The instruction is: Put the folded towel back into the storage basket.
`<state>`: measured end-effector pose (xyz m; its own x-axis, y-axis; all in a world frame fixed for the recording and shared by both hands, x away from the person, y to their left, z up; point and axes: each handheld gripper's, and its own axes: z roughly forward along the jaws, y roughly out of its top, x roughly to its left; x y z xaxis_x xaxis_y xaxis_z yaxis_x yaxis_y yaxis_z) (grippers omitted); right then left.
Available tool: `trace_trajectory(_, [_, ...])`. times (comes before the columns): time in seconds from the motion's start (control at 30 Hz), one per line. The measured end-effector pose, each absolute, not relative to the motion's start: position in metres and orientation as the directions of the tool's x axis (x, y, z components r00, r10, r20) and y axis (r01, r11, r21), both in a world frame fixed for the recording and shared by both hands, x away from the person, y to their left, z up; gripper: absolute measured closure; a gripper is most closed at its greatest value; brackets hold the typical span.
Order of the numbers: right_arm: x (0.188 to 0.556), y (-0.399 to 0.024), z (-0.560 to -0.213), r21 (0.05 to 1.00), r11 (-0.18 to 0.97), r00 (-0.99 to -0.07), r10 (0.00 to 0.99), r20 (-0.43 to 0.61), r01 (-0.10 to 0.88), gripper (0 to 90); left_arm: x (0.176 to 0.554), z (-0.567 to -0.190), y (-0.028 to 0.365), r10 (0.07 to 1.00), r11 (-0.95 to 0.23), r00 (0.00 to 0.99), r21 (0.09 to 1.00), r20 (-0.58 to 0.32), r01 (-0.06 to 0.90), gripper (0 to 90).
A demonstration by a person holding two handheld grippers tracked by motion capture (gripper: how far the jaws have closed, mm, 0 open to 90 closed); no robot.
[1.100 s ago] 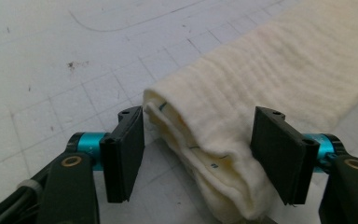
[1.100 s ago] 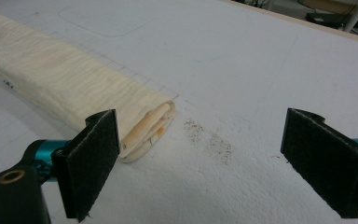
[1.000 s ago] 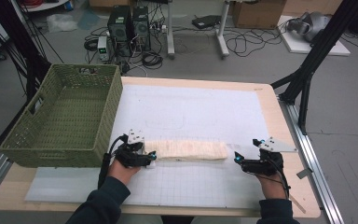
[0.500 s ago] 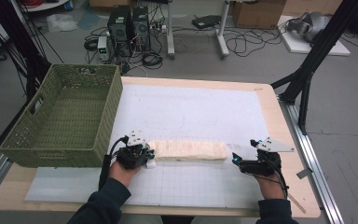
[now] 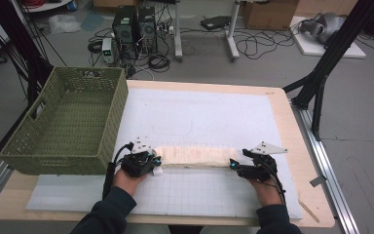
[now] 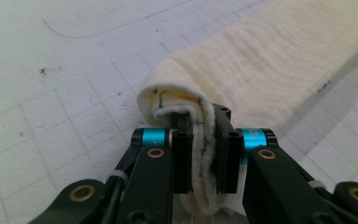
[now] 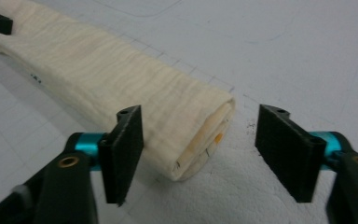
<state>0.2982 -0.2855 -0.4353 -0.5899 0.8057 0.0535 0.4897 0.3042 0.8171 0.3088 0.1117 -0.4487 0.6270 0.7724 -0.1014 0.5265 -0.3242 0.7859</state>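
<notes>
Your left gripper (image 6: pixel 200 154) is closed on one end of the folded cream cloth (image 5: pixel 195 156) lying on the white mat (image 5: pixel 199 117), and your right gripper (image 7: pixel 200 149), whose jaws have just been closing, stands open around the other end, so pinch all soft, light layers together there.

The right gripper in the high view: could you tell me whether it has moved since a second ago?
Yes. The right gripper has slid left, away from the table's right edge, up to the folded cloth, its jaws closing.
</notes>
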Motion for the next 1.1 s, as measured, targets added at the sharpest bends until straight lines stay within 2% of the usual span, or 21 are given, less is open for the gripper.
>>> trace_trajectory(0.1, [0.300, -0.285, -0.437, 0.808, 0.311, -0.597, 0.800, 0.061, 0.500, 43.8, 0.309, -0.449, 0.112, 0.771, -0.326, 0.629, 0.786, -0.100, 0.525, 79.2])
trace_trajectory(0.33, [0.302, -0.279, -0.449, 0.763, 0.357, -0.606, 0.794, 0.056, 0.539, 51.4, 0.309, -0.449, 0.112, 0.769, -0.327, 0.632, 0.788, -0.101, 0.523, 79.3])
trace_trajectory(0.43, [0.301, -0.279, -0.449, 0.765, 0.360, -0.618, 0.784, 0.062, 0.534, 58.1, 0.309, -0.450, 0.112, 0.771, -0.316, 0.627, 0.791, -0.107, 0.524, 79.2])
trace_trajectory(0.63, [0.300, -0.279, -0.451, 0.768, 0.346, -0.621, 0.780, 0.084, 0.538, 65.5, 0.309, -0.450, 0.113, 0.769, -0.321, 0.630, 0.788, -0.106, 0.525, 79.2])
trace_trajectory(0.77, [0.297, -0.276, -0.450, 0.771, 0.367, -0.636, 0.769, 0.063, 0.520, 73.9, 0.309, -0.450, 0.113, 0.767, -0.322, 0.632, 0.789, -0.106, 0.523, 79.2])
trace_trajectory(1.1, [0.295, -0.273, -0.448, 0.770, 0.384, -0.641, 0.766, 0.041, 0.509, 80.5, 0.309, -0.450, 0.113, 0.772, -0.308, 0.625, 0.789, -0.119, 0.531, 79.8])
